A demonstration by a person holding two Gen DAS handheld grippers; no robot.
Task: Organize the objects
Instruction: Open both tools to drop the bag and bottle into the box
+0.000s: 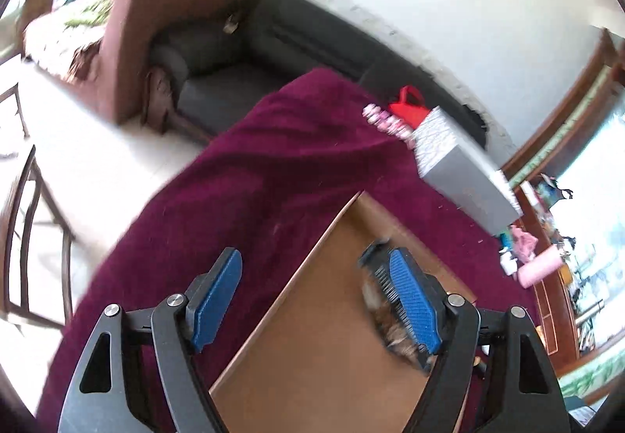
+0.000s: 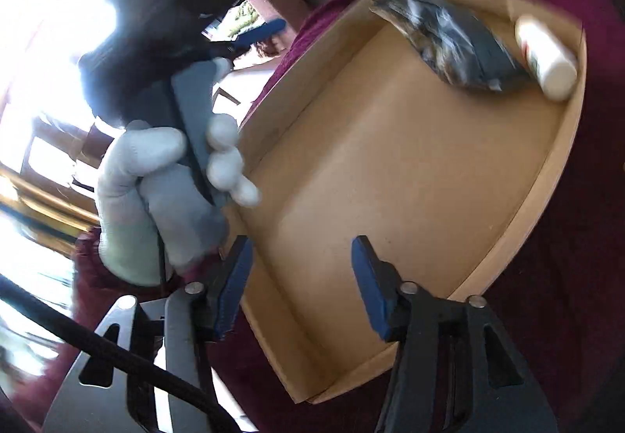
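An open cardboard box (image 2: 390, 167) lies on a maroon cloth (image 1: 250, 175). In its far corner a black-bristled hairbrush (image 2: 449, 42) with a mottled brown back lies next to a white bottle (image 2: 547, 58). My right gripper (image 2: 302, 288) hangs over the box's near end, open with nothing between its blue pads. My left gripper (image 1: 316, 300) is also open and empty, above the box's edge (image 1: 297, 276). The hairbrush (image 1: 377, 288) shows partly behind its right finger (image 1: 414, 300), lying in the box. A gloved hand (image 2: 156, 190) holds the left gripper's handle in the right wrist view.
A grey box (image 1: 461, 175), a red bag (image 1: 406, 104) and a pink item (image 1: 386, 120) sit at the cloth's far end. A black sofa (image 1: 242, 81) and a maroon armchair (image 1: 133, 34) stand beyond. Dark wooden chairs (image 1: 23, 237) are at the left, a cluttered shelf (image 1: 547, 261) at the right.
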